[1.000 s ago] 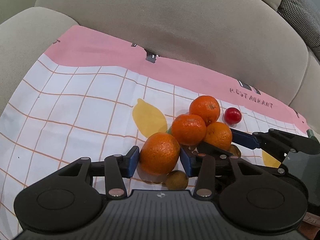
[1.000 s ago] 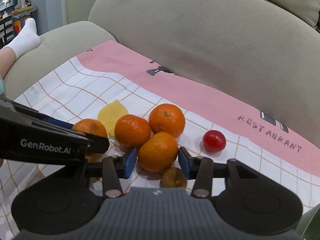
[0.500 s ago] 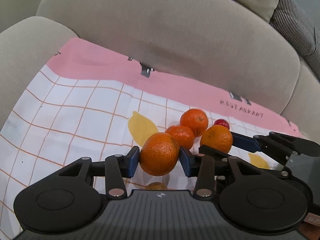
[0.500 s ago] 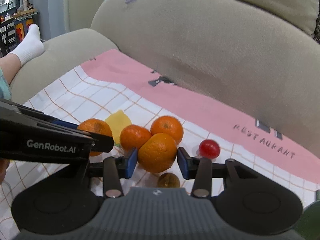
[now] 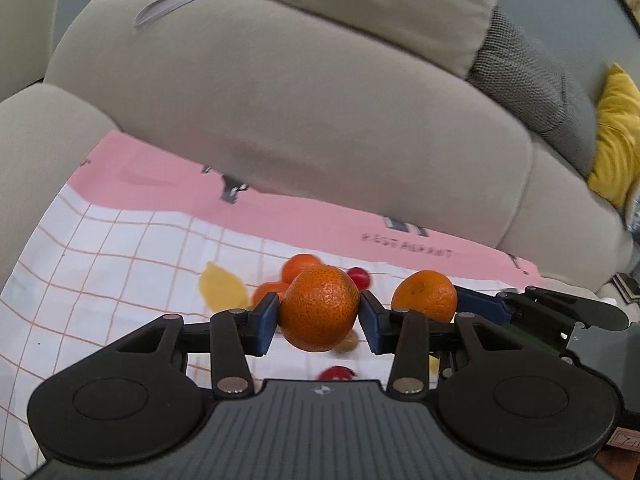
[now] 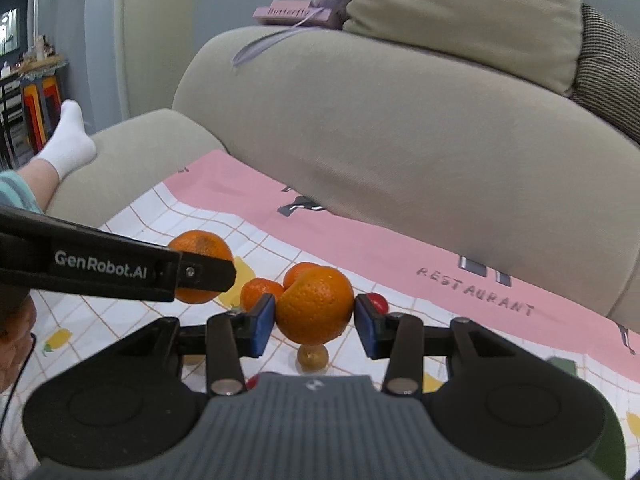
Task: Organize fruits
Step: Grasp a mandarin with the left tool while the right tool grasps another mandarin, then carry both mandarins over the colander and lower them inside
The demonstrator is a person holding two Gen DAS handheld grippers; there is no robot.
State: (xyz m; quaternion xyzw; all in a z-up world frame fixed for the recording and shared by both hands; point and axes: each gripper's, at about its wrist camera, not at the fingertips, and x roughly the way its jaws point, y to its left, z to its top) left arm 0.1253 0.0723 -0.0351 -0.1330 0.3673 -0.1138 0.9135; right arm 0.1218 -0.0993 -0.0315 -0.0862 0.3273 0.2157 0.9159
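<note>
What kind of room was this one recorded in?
Most likely a home living room: a beige sofa with cushions, a printed cloth spread over its seat, and a person's socked foot on the armrest.

Cloth spread on sofa seat, backrest behind. Two oranges on cloth, cherry tomato to their right, small fruit nearer camera (partly hidden). Book atop backrest, cushion beside it.

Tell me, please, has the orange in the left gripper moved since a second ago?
Yes. The orange, clamped in the left gripper, has gone up: it sat on the cloth beside the other oranges and now hangs above them.
</note>
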